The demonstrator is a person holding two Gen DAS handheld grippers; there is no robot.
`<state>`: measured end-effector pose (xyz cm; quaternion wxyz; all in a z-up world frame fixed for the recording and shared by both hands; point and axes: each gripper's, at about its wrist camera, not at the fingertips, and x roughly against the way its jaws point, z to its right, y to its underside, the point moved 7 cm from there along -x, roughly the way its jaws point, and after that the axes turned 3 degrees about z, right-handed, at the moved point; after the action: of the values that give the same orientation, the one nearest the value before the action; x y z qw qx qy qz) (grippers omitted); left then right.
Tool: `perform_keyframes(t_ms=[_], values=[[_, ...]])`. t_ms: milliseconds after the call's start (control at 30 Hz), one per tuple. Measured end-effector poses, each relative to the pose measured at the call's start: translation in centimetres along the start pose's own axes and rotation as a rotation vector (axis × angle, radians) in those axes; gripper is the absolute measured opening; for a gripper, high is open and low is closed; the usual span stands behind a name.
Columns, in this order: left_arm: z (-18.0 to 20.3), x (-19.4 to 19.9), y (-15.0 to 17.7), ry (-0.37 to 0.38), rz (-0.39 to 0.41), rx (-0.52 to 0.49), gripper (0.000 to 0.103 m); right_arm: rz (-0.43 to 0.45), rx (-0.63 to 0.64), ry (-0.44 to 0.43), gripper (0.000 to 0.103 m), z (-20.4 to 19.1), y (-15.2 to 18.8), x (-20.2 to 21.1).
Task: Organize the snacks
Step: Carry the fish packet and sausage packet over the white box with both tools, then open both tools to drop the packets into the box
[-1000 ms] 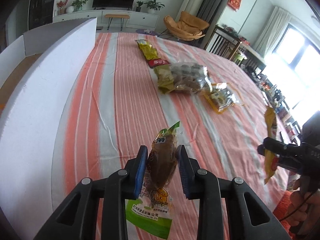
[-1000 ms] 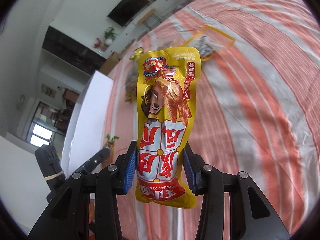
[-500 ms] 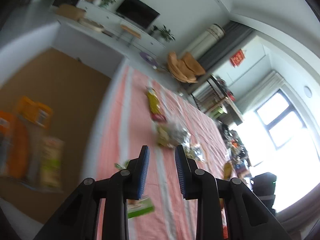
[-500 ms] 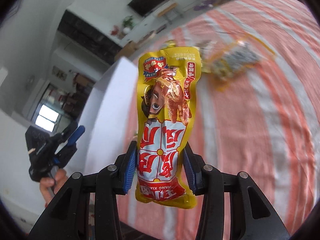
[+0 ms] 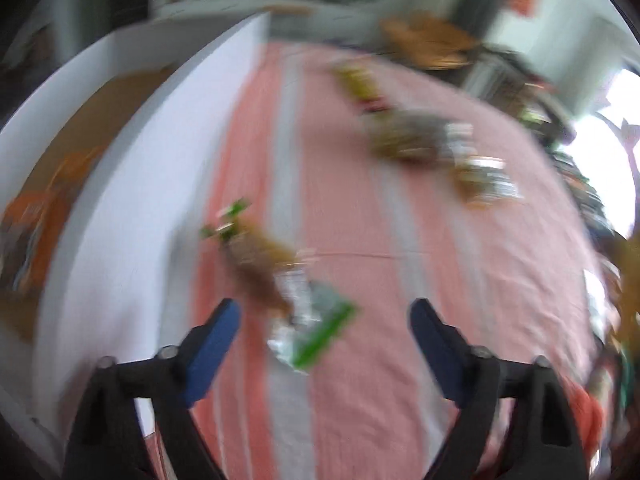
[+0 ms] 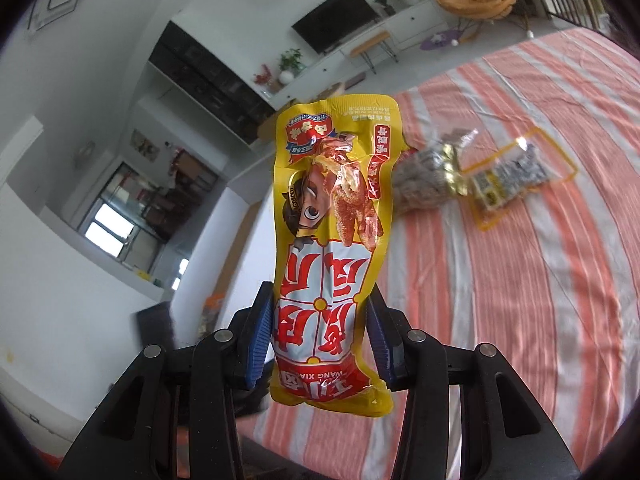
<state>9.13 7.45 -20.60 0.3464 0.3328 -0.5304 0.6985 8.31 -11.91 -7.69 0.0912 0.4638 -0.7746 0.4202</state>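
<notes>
Step in hand: transfer of individual snack packets from the striped worktop (image 5: 360,400) toward the white-walled box (image 5: 168,168).

Left gripper (image 5: 324,332): the jaws have just been opening and now stand wide apart. The pads touch nothing. The green-and-brown snack packet (image 5: 272,276) lies ahead of the jaws, slightly toward the left pad, on the cloth just outside the box wall and not inside the box. The left wrist view is heavily blurred, so it cannot be told whether the packet touches the wall. Orange packets (image 5: 36,216) show inside the box, beyond the wall, to the left of the jaws.

Right gripper (image 6: 320,332): the jaws are part closed and clamp the lower part of the yellow snack packet (image 6: 336,220). The packet stands upright above the jaws, clear of the worktop. Ahead and to the right of these jaws lie a clear bag of wrapped sweets (image 6: 432,172) and, just beside it, a yellow-edged packet (image 6: 516,176).

Next move, as judged:
1. Left jaws: the green-and-brown packet appears to have missed the box. Bring the open jaws down over its middle, close on it, and lift it over the wall.
2. Right jaws: carry the yellow packet above the wall, then open only when it hangs over the box floor.

Caution: a thin, slippery film packet may slide if gripped near its edge.
</notes>
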Motion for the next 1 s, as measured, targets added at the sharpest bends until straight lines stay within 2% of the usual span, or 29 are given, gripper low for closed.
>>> perform_keyframes(t_ms=[100, 167, 233, 300, 333, 400, 500, 533, 600, 667, 767, 867, 933, 1000], values=[[-1.7, -2.5, -0.6, -0.061, 0.0, 0.095, 0.081, 0.002, -0.016, 0.014, 0.046, 1.0, 0.9, 0.6], [-1.7, -4.1, -0.9, -0.077, -0.032, 0.106, 0.082, 0.002, -0.026, 0.016, 0.046, 1.5, 1.3, 0.6], [-0.7, -4.3, -1.4, -0.092, 0.0, 0.056, 0.066, 0.001, -0.035, 0.009, 0.046, 1.6, 1.4, 0.5], [0.4, -4.4, -1.4, -0.044, -0.006, 0.004, 0.052, 0.003, -0.034, 0.004, 0.046, 1.6, 1.3, 0.6], [0.6, -4.3, -1.2, -0.009, -0.014, -0.005, 0.05, 0.006, -0.03, 0.005, 0.046, 1.5, 1.2, 0.8], [0.9, -3.8, -1.0, 0.055, -0.015, 0.002, 0.049, 0.014, -0.02, 0.01, 0.046, 1.5, 1.1, 1.1], [-0.1, -2.7, -1.7, 0.146, -0.004, 0.063, 0.049, 0.019, -0.033, 0.015, 0.046, 2.0, 1.2, 1.4], [-0.3, -1.3, -2.1, 0.199, 0.007, 0.094, 0.049, 0.016, -0.038, 0.018, 0.046, 2.0, 1.3, 1.3], [-0.9, 1.2, -2.7, 0.259, 0.032, 0.13, 0.049, 0.005, -0.041, 0.021, 0.046, 1.7, 1.5, 1.0], [-2.8, 5.0, -4.4, 0.296, 0.101, 0.169, 0.05, -0.02, -0.027, 0.008, 0.046, 0.6, 1.4, 0.0], [-6.9, 9.3, -7.1, 0.24, 0.208, 0.198, 0.05, -0.063, 0.05, -0.039, 0.046, -3.8, 0.6, -2.5], [-13.0, 12.5, -8.6, 0.084, 0.29, 0.229, 0.053, -0.122, 0.135, -0.134, 0.046, -10.4, 0.1, -5.7], [-17.0, 13.5, -8.9, -0.036, 0.305, 0.269, 0.059, -0.181, 0.183, -0.202, 0.047, -14.6, 0.4, -8.5], [-20.3, 13.8, -8.8, -0.124, 0.314, 0.301, 0.073, -0.245, 0.245, -0.235, 0.052, -18.7, 1.2, -12.4]])
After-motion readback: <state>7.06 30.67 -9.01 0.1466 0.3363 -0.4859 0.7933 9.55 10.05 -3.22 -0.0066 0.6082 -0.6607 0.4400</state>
